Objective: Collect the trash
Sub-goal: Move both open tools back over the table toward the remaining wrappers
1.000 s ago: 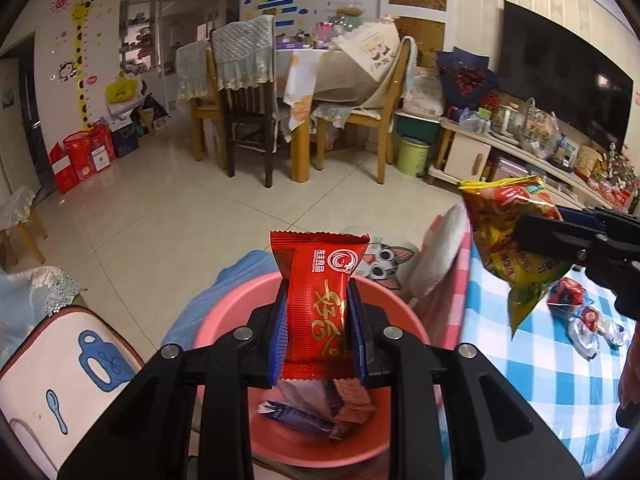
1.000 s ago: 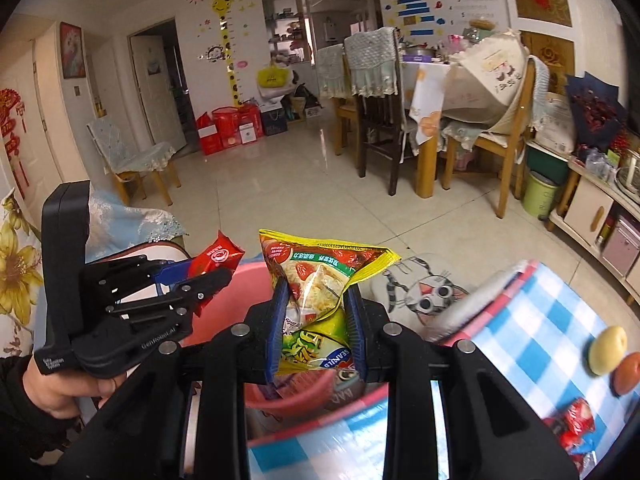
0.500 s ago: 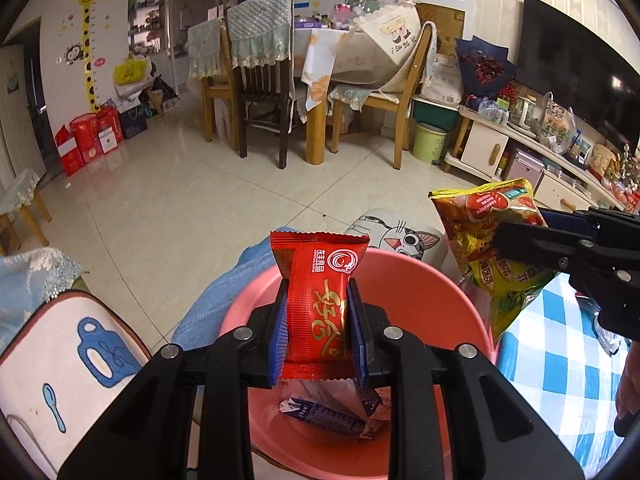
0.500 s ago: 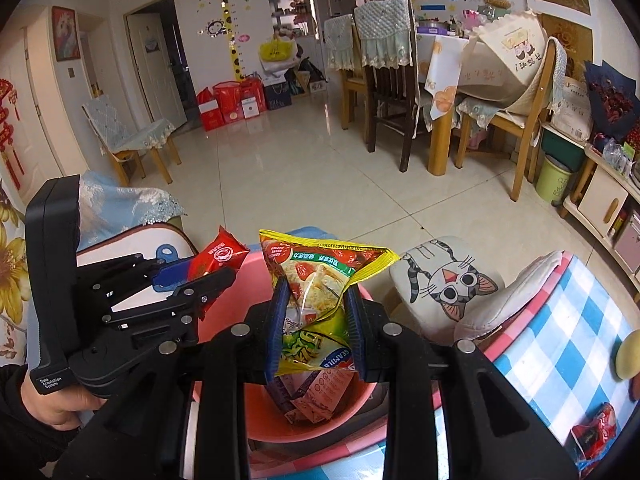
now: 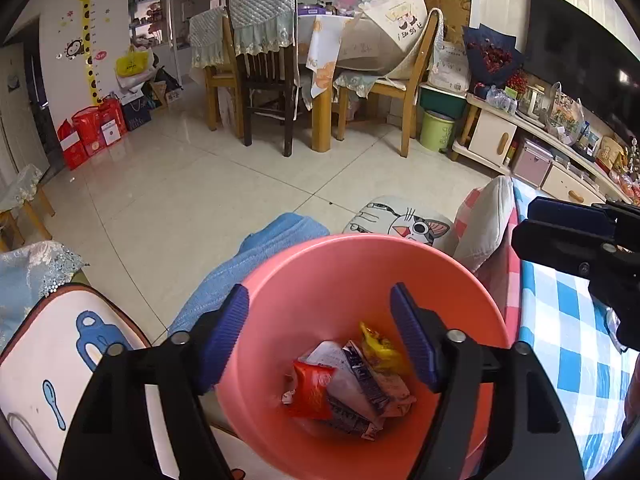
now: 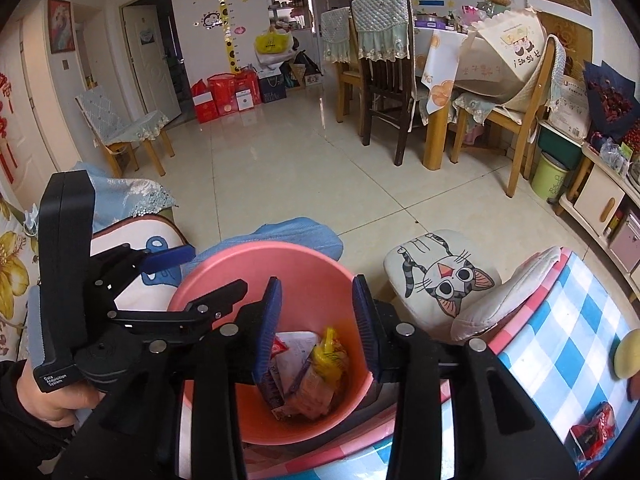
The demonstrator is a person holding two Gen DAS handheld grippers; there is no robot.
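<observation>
A pink bin [image 5: 320,276] [image 6: 256,264] stands below both grippers. Inside lie a red snack wrapper [image 5: 310,390], a yellow noodle packet [image 5: 382,350] [image 6: 326,356] and other crumpled wrappers. My left gripper [image 5: 320,336] hangs over the bin with its jaws opening wide and nothing between them. My right gripper [image 6: 316,324] is also above the bin, its jaws opening, and the space between them is bare. In the right wrist view the left gripper [image 6: 192,272] shows at the left, held by a hand [image 6: 48,392]. A red wrapper [image 6: 592,434] lies on the checked tablecloth.
A blue-and-white checked table [image 6: 560,340] is at the right, with a yellow fruit [image 6: 626,354] on it. A cat-face cushion [image 6: 440,276] and a blue cloth [image 5: 260,252] lie beyond the bin. A white cushion with blue print [image 5: 52,360] sits at the left. Dining chairs stand across the tiled floor.
Both grippers let go: the red wrapper fell from the left gripper and the yellow packet from the right, and both now lie in the pink bin. Both grippers sank toward the bin.
</observation>
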